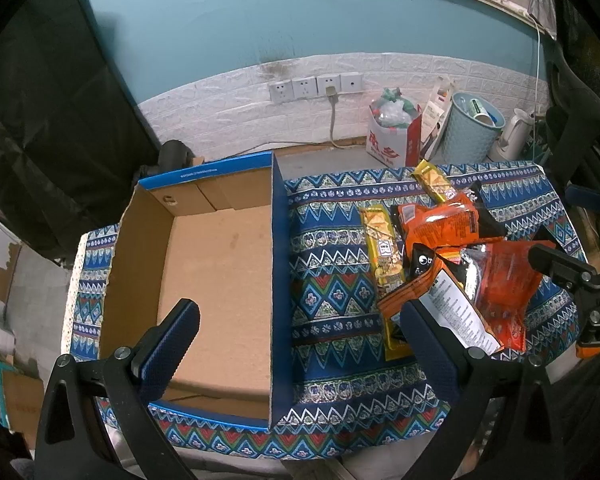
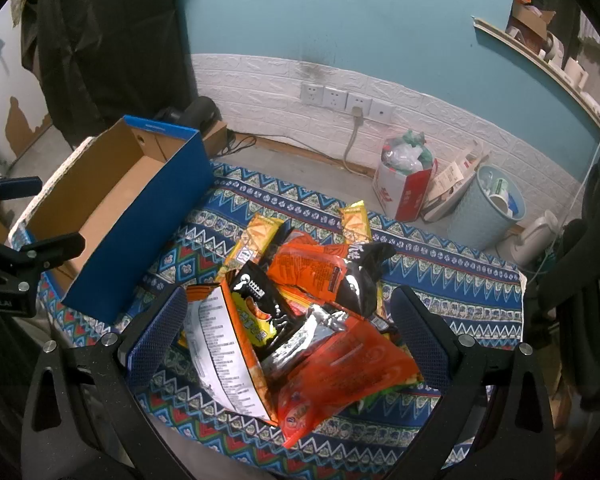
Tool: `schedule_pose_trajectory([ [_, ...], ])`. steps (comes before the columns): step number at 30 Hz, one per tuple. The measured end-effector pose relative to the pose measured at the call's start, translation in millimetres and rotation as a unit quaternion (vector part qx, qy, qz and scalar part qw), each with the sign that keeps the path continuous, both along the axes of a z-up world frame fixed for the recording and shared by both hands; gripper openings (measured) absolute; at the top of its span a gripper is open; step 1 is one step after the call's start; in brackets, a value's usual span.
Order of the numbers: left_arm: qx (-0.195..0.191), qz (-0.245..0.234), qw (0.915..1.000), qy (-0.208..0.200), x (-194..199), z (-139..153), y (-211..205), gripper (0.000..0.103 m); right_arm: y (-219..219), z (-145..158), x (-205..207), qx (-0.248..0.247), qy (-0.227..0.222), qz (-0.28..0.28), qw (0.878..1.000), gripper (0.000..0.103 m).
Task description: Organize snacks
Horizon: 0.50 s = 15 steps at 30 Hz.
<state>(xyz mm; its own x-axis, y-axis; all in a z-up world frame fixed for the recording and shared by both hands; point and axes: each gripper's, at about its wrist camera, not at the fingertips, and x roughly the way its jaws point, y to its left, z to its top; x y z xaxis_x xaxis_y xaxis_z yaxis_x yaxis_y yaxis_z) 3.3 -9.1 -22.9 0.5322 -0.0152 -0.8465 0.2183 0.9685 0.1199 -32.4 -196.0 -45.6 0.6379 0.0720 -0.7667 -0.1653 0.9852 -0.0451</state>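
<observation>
One box [image 1: 216, 280], bare inside, sits left on the table [image 1: 332, 320]; beside it lies a heap of snacks [image 2: 300, 320]: two yellow bars visible, several orange packs overlapping, exact count unclear. Left tongs [image 1: 300, 332] gape wide over the box's right wall. Right tongs [image 2: 288, 328] gape wide, straddling the heap, gripping nothing.

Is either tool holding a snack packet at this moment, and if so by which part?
Nothing is held. The left tool is open above the blue cardboard box; the right tool is open around the orange snack packets, fingers apart.

Dim cool indoor light, soft shadows, glare on foil wrappers, strong fisheye bending, dark vignetted corners
</observation>
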Motion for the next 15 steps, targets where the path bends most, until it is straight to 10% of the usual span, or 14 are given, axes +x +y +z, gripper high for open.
schedule_pose_trajectory([
  [15, -0.009, 0.009, 0.9984, 0.055, 2, -34, -19, 0.101, -17, -15, 3, -0.028, 0.020, -0.026, 0.999, 0.100],
])
